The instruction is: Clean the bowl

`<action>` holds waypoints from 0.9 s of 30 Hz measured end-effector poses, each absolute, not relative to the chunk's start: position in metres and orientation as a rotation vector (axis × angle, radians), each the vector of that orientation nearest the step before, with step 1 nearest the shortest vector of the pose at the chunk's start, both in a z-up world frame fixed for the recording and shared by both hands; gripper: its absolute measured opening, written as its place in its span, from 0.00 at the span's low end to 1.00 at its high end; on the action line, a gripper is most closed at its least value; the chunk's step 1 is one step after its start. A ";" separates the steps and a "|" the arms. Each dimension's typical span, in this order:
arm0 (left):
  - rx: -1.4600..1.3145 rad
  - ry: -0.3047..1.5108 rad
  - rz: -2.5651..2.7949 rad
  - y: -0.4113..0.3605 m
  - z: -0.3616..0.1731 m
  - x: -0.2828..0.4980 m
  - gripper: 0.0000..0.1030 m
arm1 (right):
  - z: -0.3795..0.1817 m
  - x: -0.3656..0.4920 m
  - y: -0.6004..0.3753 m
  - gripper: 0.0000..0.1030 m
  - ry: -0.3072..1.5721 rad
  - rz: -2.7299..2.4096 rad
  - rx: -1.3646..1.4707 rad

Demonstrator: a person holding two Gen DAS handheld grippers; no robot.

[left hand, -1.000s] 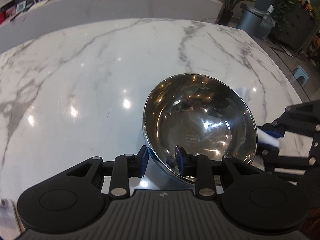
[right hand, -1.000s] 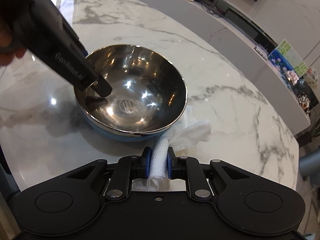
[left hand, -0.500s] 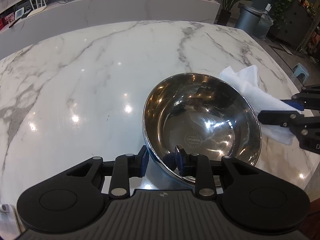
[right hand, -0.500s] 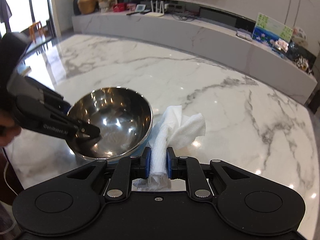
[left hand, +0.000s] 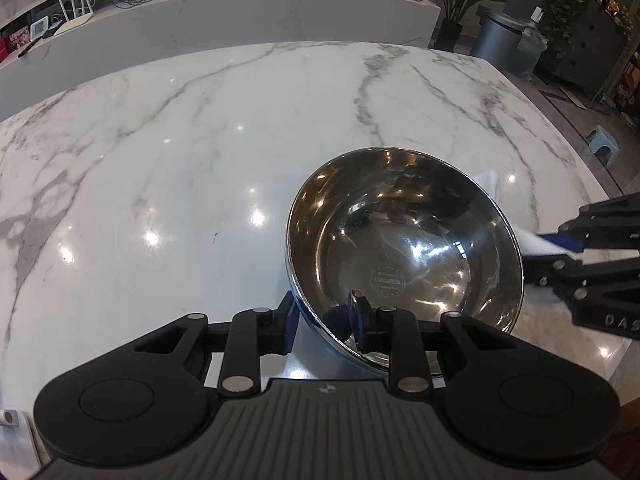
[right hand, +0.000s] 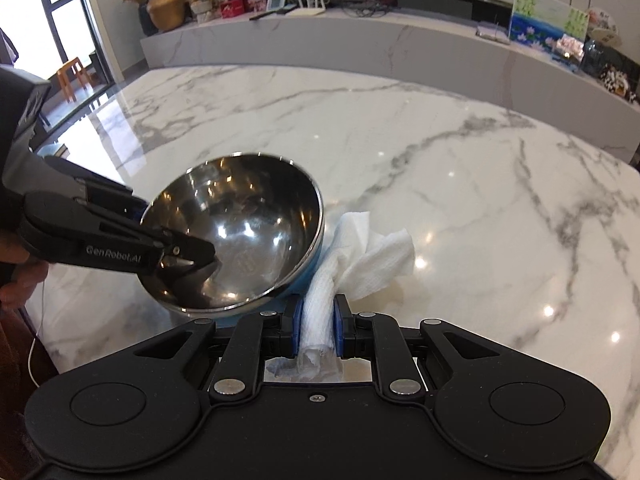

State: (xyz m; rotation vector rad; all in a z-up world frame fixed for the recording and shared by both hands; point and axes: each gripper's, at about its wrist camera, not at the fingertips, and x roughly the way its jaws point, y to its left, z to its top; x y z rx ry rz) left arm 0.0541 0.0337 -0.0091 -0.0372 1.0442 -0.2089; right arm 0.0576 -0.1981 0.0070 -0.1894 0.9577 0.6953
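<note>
Veined white marble table (left hand: 200,152), long counter (right hand: 360,40) behind.
My left gripper (left hand: 324,318) pinches the shiny steel bowl (left hand: 404,248) rim; my right gripper (right hand: 316,326) squeezes a paper towel (right hand: 368,256).

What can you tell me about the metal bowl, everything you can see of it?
The bowl is round, shiny steel inside with a blue outer shell, and a circular stamp at its bottom. It looks empty. It sits tilted on the marble table, its mouth leaning toward the right gripper. The left gripper clamps its near rim, one finger inside, one outside. A white paper towel, held by the right gripper, lies beside its blue wall.
</note>
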 end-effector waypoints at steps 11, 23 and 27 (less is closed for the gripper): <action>-0.101 1.092 -0.190 0.040 -0.006 0.051 0.44 | -0.006 0.062 -0.199 0.13 1.024 0.646 -0.182; -0.111 1.072 -0.185 0.044 -0.004 0.058 0.17 | 0.013 0.067 -0.217 0.13 0.959 0.580 -0.130; -0.100 1.047 -0.188 0.042 -0.004 0.061 0.15 | 0.029 0.067 -0.231 0.13 0.895 0.588 -0.072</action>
